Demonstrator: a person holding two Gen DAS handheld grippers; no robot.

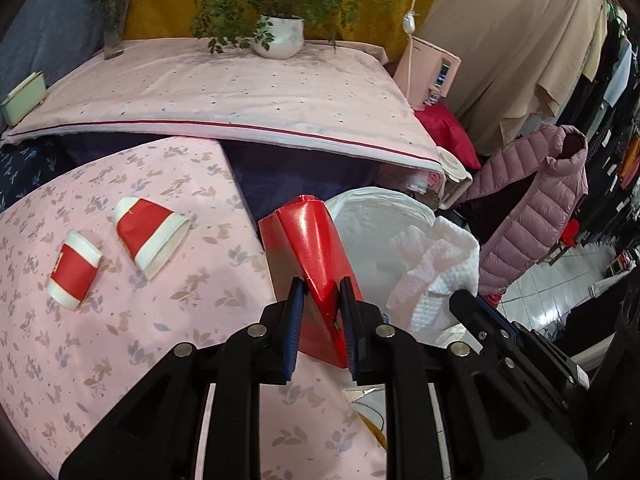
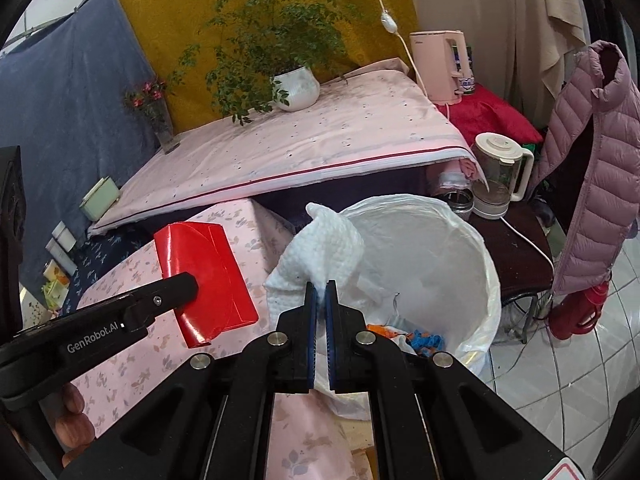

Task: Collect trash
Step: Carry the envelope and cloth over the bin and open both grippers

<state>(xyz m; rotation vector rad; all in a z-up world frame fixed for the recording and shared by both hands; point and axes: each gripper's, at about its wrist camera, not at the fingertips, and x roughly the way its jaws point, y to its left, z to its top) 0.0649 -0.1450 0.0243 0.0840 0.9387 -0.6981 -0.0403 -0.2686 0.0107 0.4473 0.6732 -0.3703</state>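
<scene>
Both claws loaded; right load sits nearer the bin mouth.

We note the right claw (image 2: 320, 286) pinched nearly closed on a crumpled white paper towel (image 2: 320, 240), which hangs at the near left rim of the white-lined trash bin (image 2: 460, 248), the opening lying just ahead and to the right. The left claw (image 1: 322, 286) is clamped narrow on a flattened red carton (image 1: 308, 240), long axis running forward along the fingers, over the bench (image 1: 120, 340) edge and left of the bin. We judge the right load drops first. Two red paper cups (image 1: 74, 270) lie on their sides on the bench, well left, uncollected.
</scene>
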